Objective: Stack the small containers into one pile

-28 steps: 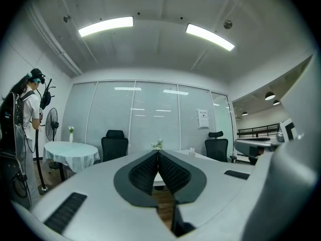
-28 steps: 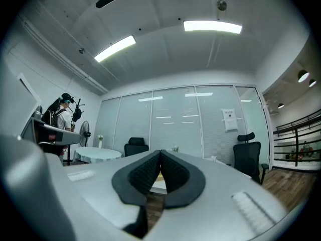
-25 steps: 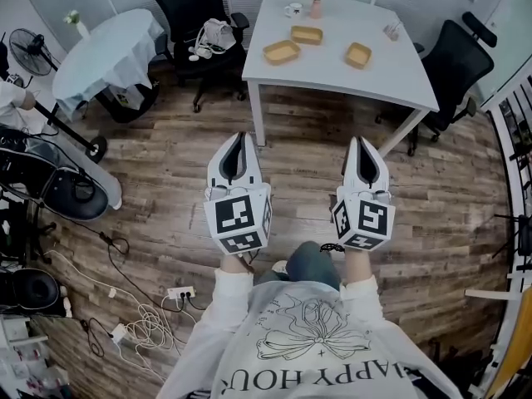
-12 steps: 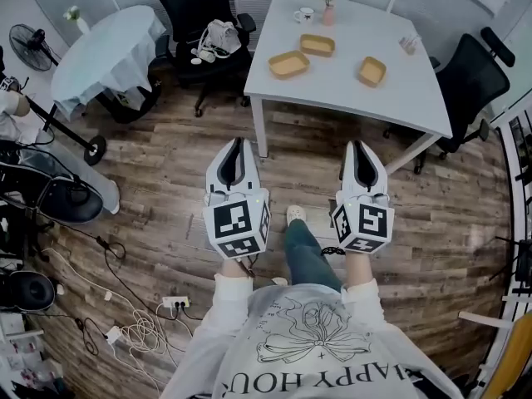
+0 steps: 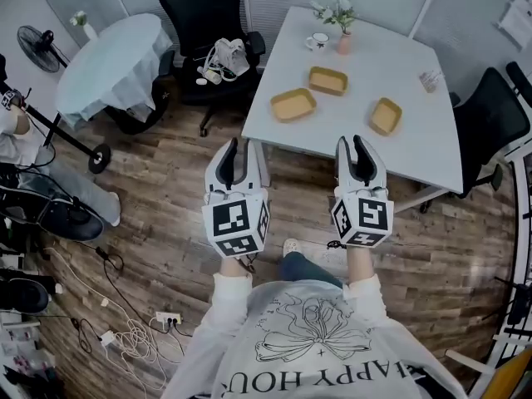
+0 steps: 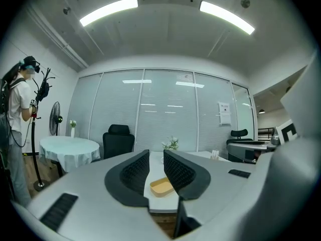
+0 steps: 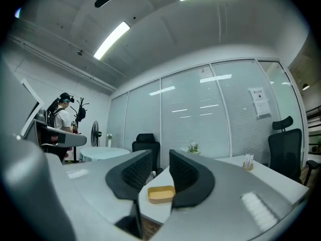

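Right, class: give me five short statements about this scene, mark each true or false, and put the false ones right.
1. Three small containers lie apart on the white table. True.
2. One container already sits inside another. False: none touches another.
3. One claw grips a container. False: the left claw is open and empty, its jaws having just been opening; the container seen between them lies farther off on the table.
4. The right claw is open. True: its jaws have just been opening, with nothing held.
5. A vase of flowers stands on the table. True.
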